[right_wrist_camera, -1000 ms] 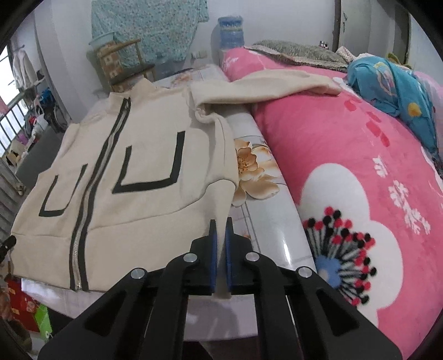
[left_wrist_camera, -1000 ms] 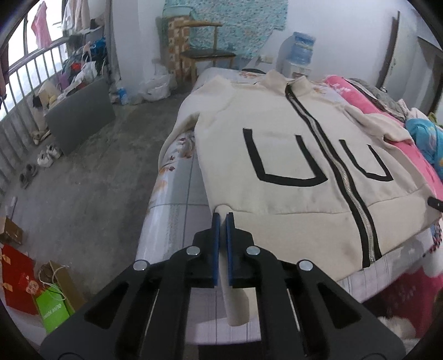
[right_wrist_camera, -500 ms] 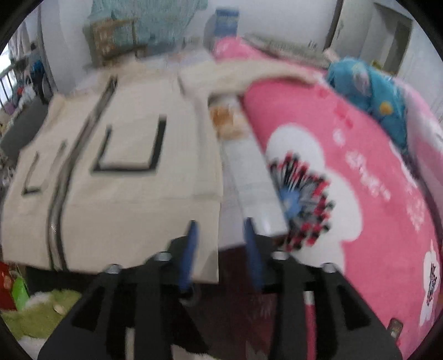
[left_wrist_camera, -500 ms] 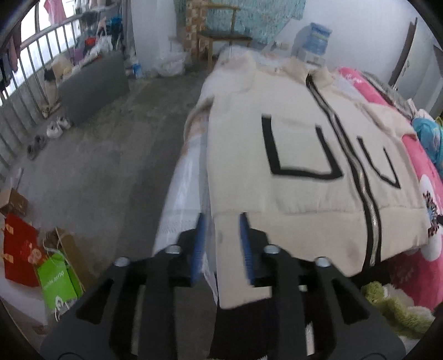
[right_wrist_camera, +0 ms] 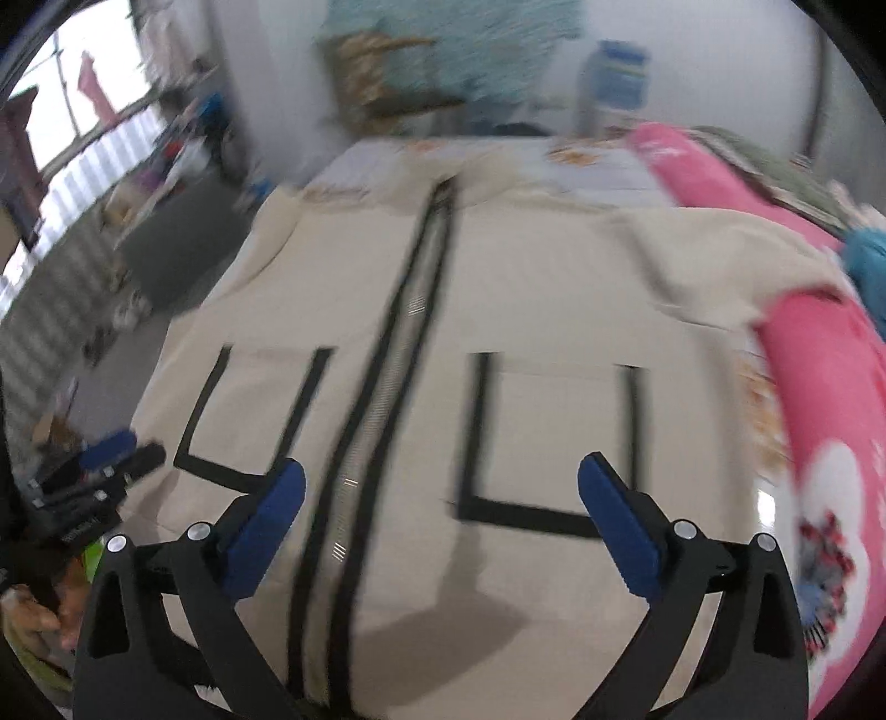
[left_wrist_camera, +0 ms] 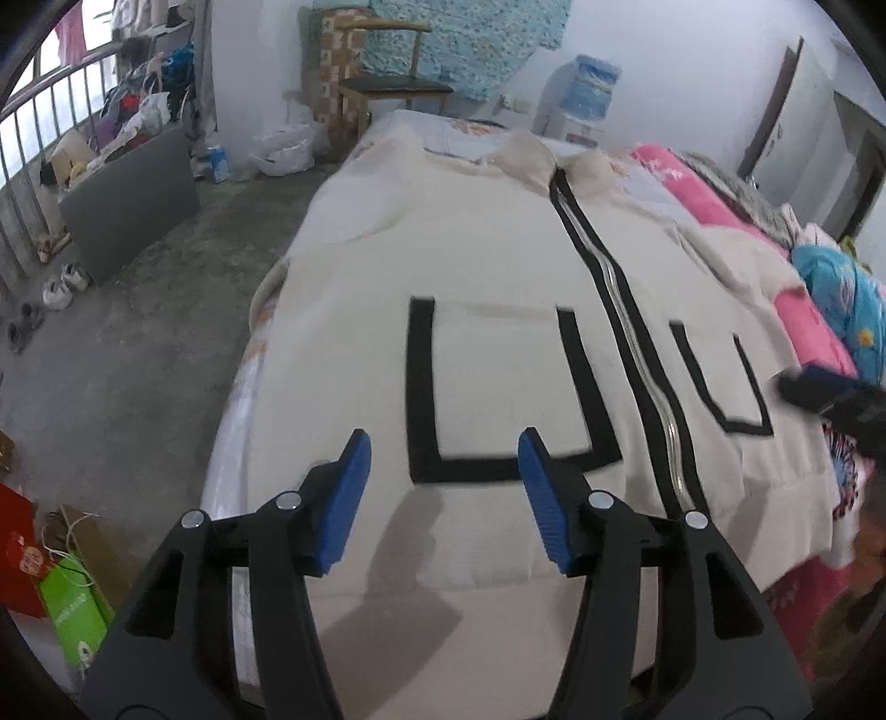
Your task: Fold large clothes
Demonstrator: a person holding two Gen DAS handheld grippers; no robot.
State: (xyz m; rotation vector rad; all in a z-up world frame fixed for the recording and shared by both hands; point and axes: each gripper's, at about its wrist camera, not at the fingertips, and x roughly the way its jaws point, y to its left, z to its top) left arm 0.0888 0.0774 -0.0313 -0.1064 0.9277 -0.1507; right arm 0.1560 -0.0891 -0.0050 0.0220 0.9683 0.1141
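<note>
- The cream jacket point(left_wrist_camera: 498, 343) is lying flat on the bed point(left_wrist_camera: 232, 421), its collar pointing to 12 o'clock and its zipper point(left_wrist_camera: 637, 354) running along the long axis.
- The left gripper point(left_wrist_camera: 443, 471) and right gripper point(right_wrist_camera: 443, 498) are hovering wide open over the hem, holding nothing.
- A pink blanket point(right_wrist_camera: 819, 387) is lying at 3 o'clock.

Blanket: a pink flowered blanket point(left_wrist_camera: 714, 207) along the bed's far side.
Chair: a wooden chair point(left_wrist_camera: 393, 88) against a patterned blue wall cloth point(left_wrist_camera: 470, 44).
Floor: white shoes point(left_wrist_camera: 63, 282), a grey board point(left_wrist_camera: 130, 194), a green bag point(left_wrist_camera: 75, 609).
Corner: a water dispenser point(left_wrist_camera: 578, 94).
</note>
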